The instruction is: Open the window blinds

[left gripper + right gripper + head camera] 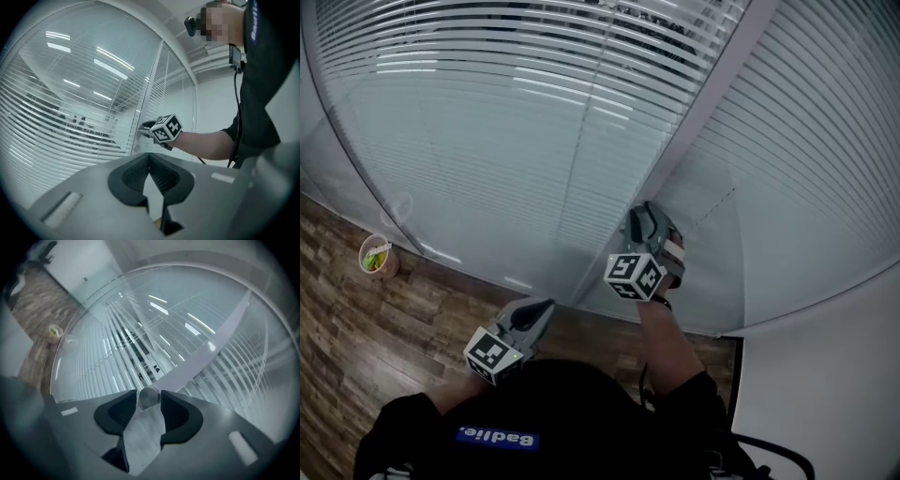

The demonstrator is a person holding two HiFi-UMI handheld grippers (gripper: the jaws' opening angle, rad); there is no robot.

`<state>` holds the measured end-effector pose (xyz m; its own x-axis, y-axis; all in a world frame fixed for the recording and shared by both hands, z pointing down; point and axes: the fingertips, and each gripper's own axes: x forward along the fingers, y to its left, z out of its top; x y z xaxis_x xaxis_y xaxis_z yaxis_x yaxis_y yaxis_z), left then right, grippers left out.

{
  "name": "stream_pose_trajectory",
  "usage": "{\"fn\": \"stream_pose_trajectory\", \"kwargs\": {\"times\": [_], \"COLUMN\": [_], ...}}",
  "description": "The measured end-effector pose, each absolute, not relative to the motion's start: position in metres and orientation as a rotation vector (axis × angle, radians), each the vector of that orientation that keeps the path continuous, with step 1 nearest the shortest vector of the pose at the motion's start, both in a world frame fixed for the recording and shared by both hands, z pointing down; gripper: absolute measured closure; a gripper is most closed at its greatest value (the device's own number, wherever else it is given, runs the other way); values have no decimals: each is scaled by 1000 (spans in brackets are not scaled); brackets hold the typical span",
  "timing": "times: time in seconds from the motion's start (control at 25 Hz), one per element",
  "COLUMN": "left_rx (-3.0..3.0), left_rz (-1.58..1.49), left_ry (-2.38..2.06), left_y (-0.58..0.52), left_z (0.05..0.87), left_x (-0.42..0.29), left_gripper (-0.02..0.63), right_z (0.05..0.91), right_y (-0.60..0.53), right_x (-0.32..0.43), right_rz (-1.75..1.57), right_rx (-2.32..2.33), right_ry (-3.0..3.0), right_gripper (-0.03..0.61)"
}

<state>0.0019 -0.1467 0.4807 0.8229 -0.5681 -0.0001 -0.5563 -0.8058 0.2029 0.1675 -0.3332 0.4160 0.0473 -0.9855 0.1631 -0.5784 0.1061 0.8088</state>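
Plainly, the chief risk is judged to lie at the small round metal knob [149,397] on the pale mullion [712,89]. It is bracketed by the jaws of the right gripper [643,217], which are seen spread to either side of it, close to its rim but apparently not clamped on it, so nothing is pinched. If a turn were attempted from so loose a hold, the smooth knob could be expected to slip between the pads, and the slats would not be tilted. If the jaws were closed off-centre, the knob could be squeezed out sideways or the glass beside it struck. A turn the wrong way would shut the window blinds [534,112] rather than open them. The blinds appear to be set behind glass and fill the head view from 9 through 12 to 3 o'clock. Dark gaps are shown between the upper slats of the left pane, while the lower slats look flat, so the task is judged unfinished. The right forearm is stretched forward to the mullion at about 3 o'clock from the view's centre, with its gripper pointed nearly level at the knob. The left gripper [542,309] is held low at 7 o'clock, close to the body, pointed level at the glass, with its jaws pressed together on nothing.
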Motion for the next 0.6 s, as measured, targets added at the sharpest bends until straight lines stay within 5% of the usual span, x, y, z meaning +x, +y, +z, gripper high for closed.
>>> {"fn": "stream_pose_trajectory", "kwargs": {"times": [0.32,0.6], "left_rx": [2819,2818], "left_rz": [-94,-88], "left_ry": [-865,-867], "left_y": [-147,-147], "left_z": [481,484], "left_x": [6,7], "left_gripper": [614,614], "right_z": [419,427], "right_y": [-332,-335], "right_x": [162,166], "right_rz": [-1113,-1115], "right_rx": [1184,1131], "right_ry": [-1222,-1198], "right_gripper": [390,453]}}
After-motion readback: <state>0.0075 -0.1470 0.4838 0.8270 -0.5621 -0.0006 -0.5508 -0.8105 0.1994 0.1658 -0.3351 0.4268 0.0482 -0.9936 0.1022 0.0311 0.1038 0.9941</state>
